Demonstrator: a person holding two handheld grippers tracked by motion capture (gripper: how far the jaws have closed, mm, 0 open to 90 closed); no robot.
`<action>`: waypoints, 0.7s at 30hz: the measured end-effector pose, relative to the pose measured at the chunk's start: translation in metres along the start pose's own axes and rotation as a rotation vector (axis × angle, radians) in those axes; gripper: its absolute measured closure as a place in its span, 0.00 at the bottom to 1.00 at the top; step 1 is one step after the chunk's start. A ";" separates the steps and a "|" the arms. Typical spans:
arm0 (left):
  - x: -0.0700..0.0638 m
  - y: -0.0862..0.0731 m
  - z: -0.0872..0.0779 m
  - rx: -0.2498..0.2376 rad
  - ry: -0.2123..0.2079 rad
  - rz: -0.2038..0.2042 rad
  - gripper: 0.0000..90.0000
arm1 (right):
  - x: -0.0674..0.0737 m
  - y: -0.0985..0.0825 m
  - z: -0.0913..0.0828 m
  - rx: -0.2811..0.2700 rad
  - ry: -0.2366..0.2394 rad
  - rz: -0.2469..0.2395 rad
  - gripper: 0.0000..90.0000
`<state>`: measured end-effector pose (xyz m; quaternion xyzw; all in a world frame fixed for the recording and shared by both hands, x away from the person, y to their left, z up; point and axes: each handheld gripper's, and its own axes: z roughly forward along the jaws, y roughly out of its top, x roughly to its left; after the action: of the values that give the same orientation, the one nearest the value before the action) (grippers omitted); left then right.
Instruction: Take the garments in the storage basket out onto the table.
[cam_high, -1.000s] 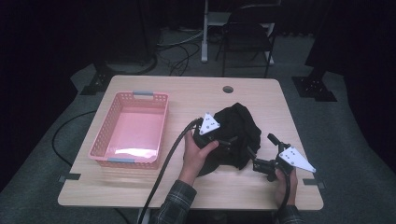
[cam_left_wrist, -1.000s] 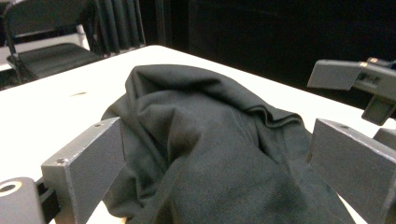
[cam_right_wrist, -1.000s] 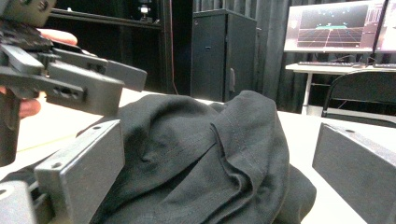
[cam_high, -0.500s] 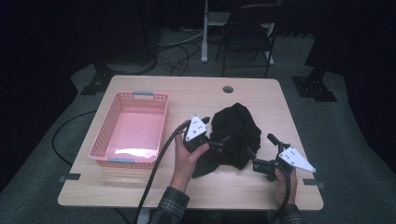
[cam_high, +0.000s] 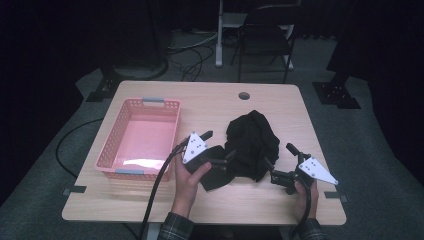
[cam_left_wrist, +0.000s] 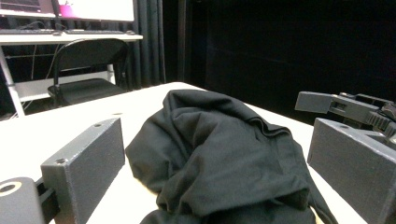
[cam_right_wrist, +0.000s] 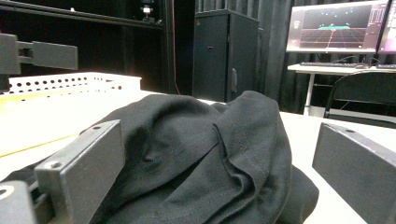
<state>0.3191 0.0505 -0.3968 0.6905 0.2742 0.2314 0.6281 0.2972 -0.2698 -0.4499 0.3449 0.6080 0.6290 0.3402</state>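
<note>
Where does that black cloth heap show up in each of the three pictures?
High view: black cloth right of centre on the table, beside the pink basket.
Left gripper view: cloth centre, between the jaws.
Right gripper view: cloth centre, basket behind at left.
Shared landmark: the cloth's humped top.

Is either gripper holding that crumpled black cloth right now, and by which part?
Nothing is held. The left gripper and right gripper both stand open beside the crumpled black cloth, jaws apart.

Lab or studio: black curtains (cam_left_wrist: 299, 51) around table (cam_high: 210, 102); monitors (cam_right_wrist: 334, 28) on desk behind chair (cam_right_wrist: 362, 93).
</note>
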 end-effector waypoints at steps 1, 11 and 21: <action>0.000 -0.001 -0.002 0.001 0.001 0.007 0.04 | 0.000 0.000 0.000 -0.001 0.000 -0.001 0.02; 0.000 -0.014 -0.015 -0.007 0.011 0.008 0.04 | 0.000 0.000 0.000 0.000 0.000 0.001 0.02; -0.007 -0.032 -0.023 -0.007 0.011 0.012 0.04 | -0.001 0.000 0.000 0.000 0.001 0.002 0.02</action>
<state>0.2961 0.0649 -0.4258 0.6887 0.2727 0.2397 0.6276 0.2976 -0.2702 -0.4499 0.3453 0.6078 0.6294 0.3394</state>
